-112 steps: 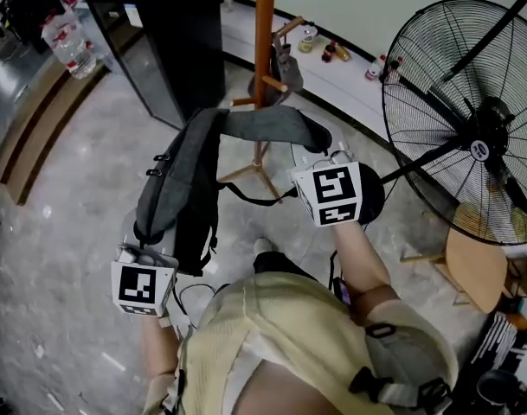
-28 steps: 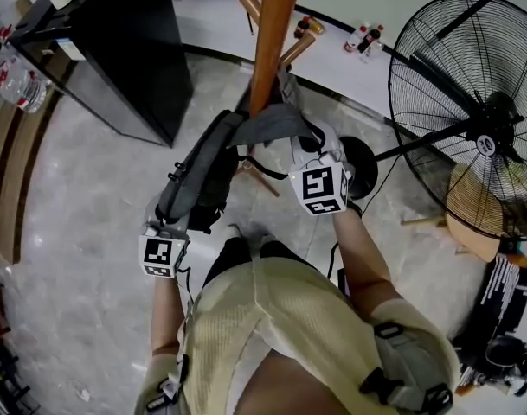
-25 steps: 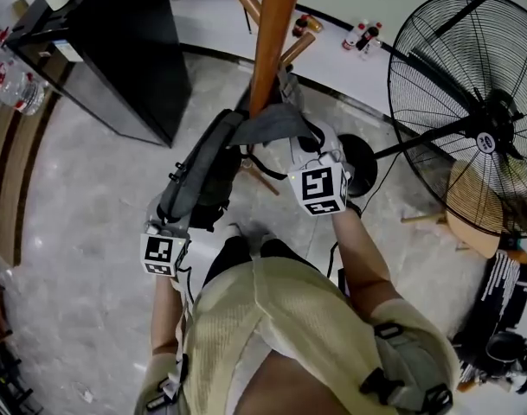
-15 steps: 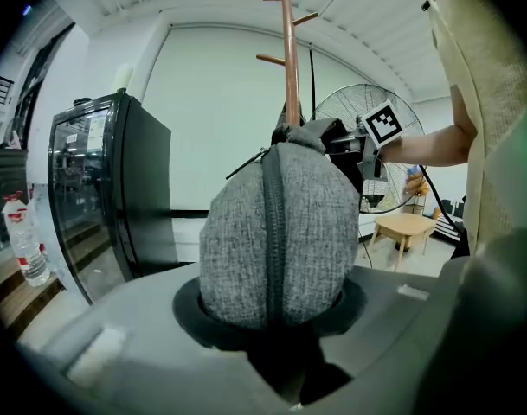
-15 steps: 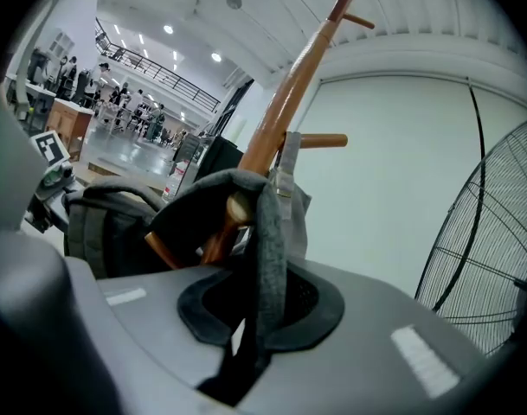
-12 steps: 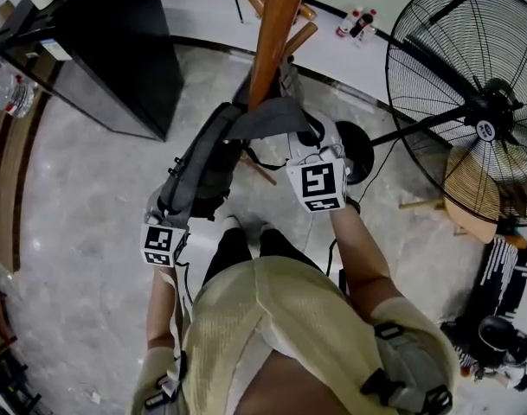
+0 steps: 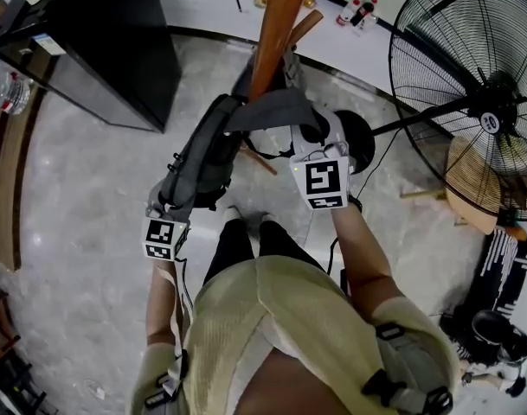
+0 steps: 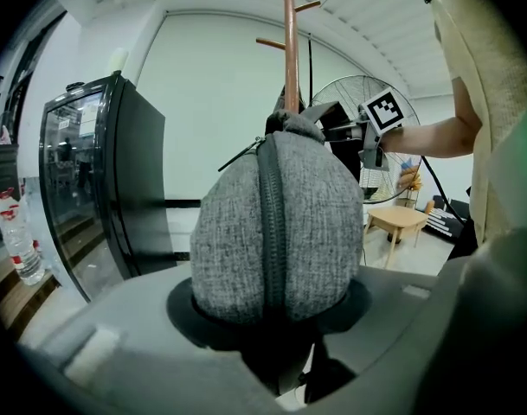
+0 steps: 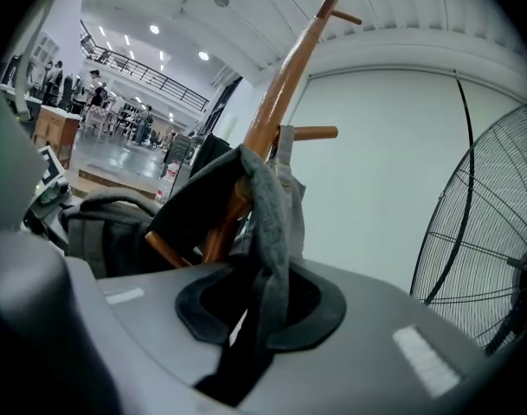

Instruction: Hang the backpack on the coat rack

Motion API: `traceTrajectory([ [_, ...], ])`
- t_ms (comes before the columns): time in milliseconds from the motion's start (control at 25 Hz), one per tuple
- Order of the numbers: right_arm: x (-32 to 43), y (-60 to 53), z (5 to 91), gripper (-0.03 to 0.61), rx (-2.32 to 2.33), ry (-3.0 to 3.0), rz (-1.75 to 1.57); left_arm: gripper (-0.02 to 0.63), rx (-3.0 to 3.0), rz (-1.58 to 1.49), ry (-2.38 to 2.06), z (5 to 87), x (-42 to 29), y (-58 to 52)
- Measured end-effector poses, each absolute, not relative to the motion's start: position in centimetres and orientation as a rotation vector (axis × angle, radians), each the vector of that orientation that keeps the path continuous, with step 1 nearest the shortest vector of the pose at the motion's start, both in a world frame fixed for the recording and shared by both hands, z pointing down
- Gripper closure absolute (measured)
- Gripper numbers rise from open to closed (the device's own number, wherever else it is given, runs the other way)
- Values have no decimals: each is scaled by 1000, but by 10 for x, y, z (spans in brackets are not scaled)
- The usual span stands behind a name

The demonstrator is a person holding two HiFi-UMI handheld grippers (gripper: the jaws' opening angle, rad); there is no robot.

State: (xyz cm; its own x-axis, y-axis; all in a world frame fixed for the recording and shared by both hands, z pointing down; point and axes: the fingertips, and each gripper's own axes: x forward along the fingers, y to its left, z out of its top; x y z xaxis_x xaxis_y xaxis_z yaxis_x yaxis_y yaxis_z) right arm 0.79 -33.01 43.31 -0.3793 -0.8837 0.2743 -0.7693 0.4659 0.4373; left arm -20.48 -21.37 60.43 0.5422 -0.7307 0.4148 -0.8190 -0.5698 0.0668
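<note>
Close against the coat rack (image 7: 279, 24), backpack (image 7: 202, 158) hangs w/ strap (image 7: 272, 111) draped over the pole. Left tongs (image 7: 166, 206) clamp the bag's bottom, taking weight. Right tongs (image 7: 311, 141) sit loose round the strap. Both jaw prs have just been widening, prob. to let go.

Head view looks steeply down; both gripper views face the coat rack (image 7: 278, 24) (shared by all).
</note>
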Motion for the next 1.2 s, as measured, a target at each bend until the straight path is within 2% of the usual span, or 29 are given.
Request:
traceTrajectory([
  [400, 15, -320, 438, 518, 1433, -2232, -269, 380, 2525, 555, -1241, 617, -203, -201],
  [560, 12, -317, 437, 505, 1443, -2244, -272, 339, 2486, 581, -1227, 628, -207, -194],
  [1200, 6, -314, 439, 465, 1377, -2301, -223, 311, 2354, 632, -1252, 642, -201, -171],
])
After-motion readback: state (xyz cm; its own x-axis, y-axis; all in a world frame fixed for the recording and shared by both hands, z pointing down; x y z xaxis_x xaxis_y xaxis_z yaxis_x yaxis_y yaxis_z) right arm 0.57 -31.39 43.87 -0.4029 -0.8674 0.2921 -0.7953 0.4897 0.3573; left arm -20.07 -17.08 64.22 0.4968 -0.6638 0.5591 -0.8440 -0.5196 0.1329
